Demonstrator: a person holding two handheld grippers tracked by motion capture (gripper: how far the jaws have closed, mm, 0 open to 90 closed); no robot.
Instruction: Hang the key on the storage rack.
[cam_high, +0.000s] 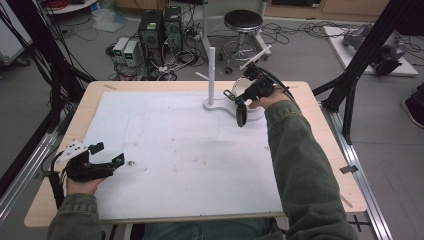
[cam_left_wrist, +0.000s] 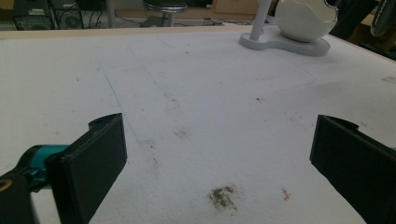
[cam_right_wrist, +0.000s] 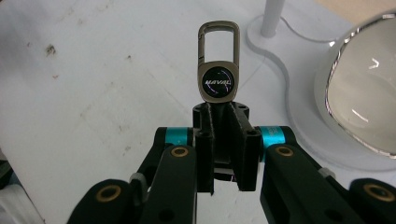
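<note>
My right gripper (cam_high: 239, 96) (cam_right_wrist: 219, 109) is shut on a metal key clip (cam_right_wrist: 218, 60) with a round dark badge; the clip's loop sticks out past the jaws. A dark oblong piece (cam_high: 241, 116) hangs below that gripper. It hovers just over the white stand base (cam_high: 214, 105) (cam_right_wrist: 299, 112), next to the upright white post (cam_high: 211, 70) with side pegs and the white egg-shaped bowl (cam_right_wrist: 369, 88) (cam_left_wrist: 306, 18). My left gripper (cam_high: 109, 153) (cam_left_wrist: 219, 137) rests open at the near left of the mat, with nothing between its fingers.
A white mat (cam_high: 175, 150) covers most of the wooden table (cam_high: 320, 145) and carries a few small dirt marks (cam_left_wrist: 224, 196). Beyond the far edge stand a stool (cam_high: 243, 22), computer boxes (cam_high: 160, 27) and floor cables. Black frame bars rise on both sides.
</note>
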